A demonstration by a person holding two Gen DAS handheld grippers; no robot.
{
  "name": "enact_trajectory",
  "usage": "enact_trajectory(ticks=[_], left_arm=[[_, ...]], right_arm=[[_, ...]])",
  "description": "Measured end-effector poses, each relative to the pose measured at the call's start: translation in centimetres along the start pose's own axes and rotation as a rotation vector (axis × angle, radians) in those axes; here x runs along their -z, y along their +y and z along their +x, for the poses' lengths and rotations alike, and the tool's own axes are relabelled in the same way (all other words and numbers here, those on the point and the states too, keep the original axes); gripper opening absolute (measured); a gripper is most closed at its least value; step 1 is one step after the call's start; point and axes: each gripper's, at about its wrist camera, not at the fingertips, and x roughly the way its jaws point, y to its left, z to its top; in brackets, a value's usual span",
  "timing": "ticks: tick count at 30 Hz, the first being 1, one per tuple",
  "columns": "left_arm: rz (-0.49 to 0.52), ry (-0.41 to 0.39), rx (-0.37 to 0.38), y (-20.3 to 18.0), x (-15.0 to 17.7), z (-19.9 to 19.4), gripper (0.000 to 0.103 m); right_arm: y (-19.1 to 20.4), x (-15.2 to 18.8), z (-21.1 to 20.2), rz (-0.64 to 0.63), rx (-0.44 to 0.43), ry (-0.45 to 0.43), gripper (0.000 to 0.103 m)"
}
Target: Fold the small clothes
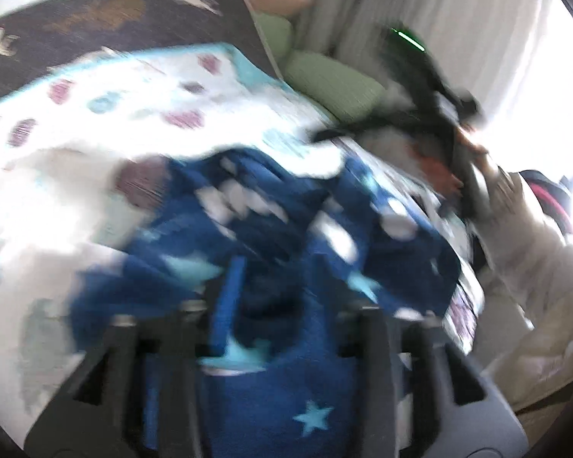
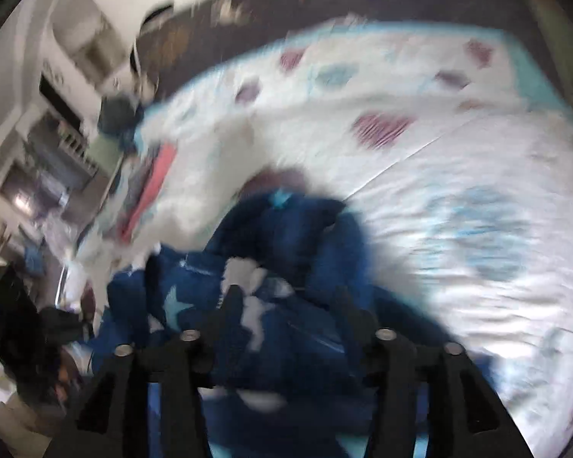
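Note:
A small dark blue garment with light blue stars and white patches [image 1: 286, 229] lies bunched on a white bedspread with purple and teal spots [image 1: 114, 114]. Both views are motion-blurred. My left gripper [image 1: 279, 328] has blue cloth bunched between and over its black fingers; I cannot tell if they are closed on it. My right gripper [image 2: 286, 305] stands over the same garment [image 2: 271, 267], cloth filling the gap between its fingers; its grip is unclear too. The other gripper, black with a green light [image 1: 420, 76], shows at the right of the left wrist view.
Green pillows [image 1: 324, 80] and a dark patterned headboard [image 1: 114, 19] lie at the bed's far side. White curtains [image 1: 458, 19] hang at the right. Shelving and clutter [image 2: 49, 145] stand left of the bed. A red and pink item [image 2: 152, 191] lies at the bed's left edge.

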Motion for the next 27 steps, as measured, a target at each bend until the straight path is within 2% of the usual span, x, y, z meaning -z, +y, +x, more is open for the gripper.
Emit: enact_trajectory(ticks=[1,2,4,6,9,10,13,15,17,18,19,20,21,22,24,25,26,27], left_arm=[[-0.009,-0.053,-0.067,0.9,-0.1,-1.4,0.075],[-0.017,-0.086,-0.119,1.8,0.0,-2.3,0.077],[-0.072,-0.103,-0.201,4.1,0.4,-3.4,0.077],[-0.181,-0.091,-0.237,7.4,1.5,-3.8,0.077],[-0.316,-0.055,-0.192,10.7,2.8,-2.9,0.077],[-0.339,-0.038,-0.178,11.2,2.9,-2.3,0.077],[-0.307,0.003,-0.149,10.9,2.4,-0.7,0.077],[-0.251,0.052,-0.108,9.6,2.0,0.8,0.077],[-0.178,0.098,-0.138,8.6,1.6,2.4,0.077],[-0.145,0.116,-0.181,8.2,1.5,3.1,0.069],[-0.130,0.124,-0.212,8.0,1.4,3.4,0.031],[-0.146,0.122,-0.224,8.2,1.1,3.4,0.019],[-0.188,0.082,-0.230,8.9,1.0,2.8,0.021],[-0.266,-0.003,-0.236,10.4,0.9,1.7,0.021],[-0.411,-0.054,-0.277,13.9,1.5,0.7,0.020],[-0.485,-0.060,-0.302,15.5,2.3,0.5,0.020],[-0.552,-0.049,-0.321,17.0,3.4,0.4,0.019],[-0.576,-0.041,-0.332,17.6,4.1,0.4,0.016]], right_arm=[[-0.8,0.9,-2.0,-0.007,0.044,-0.041,0.062],[-1.7,1.9,-3.4,-0.006,0.092,-0.068,0.065],[-3.9,3.4,-5.0,0.034,0.178,-0.091,0.066],[-8.0,5.7,-6.3,0.153,0.214,-0.093,0.067],[-12.9,8.0,-6.1,0.319,0.173,-0.086,0.067],[-13.1,8.0,-5.9,0.328,0.148,-0.089,0.067],[-12.3,7.6,-5.1,0.254,0.062,-0.103,0.067],[-11.0,7.3,-4.1,0.181,0.004,-0.081,0.067],[-10.4,6.7,-2.7,0.149,-0.003,-0.046,0.065],[-10.3,6.4,-1.7,0.151,0.033,-0.025,0.058],[-10.2,6.3,-1.2,0.163,0.073,-0.016,0.013],[-10.4,6.2,-0.9,0.188,0.100,-0.017,0.007],[-11.0,6.2,-1.5,0.244,0.110,-0.068,0.007],[-11.9,6.2,-2.2,0.297,0.095,-0.126,0.007],[-14.8,6.5,-2.6,0.422,0.075,-0.167,0.007],[-16.1,6.8,-2.2,0.475,0.119,-0.149,0.007],[-16.5,7.1,-1.8,0.483,0.201,-0.130,0.009],[-16.7,7.5,-1.4,0.477,0.281,-0.109,0.010]])
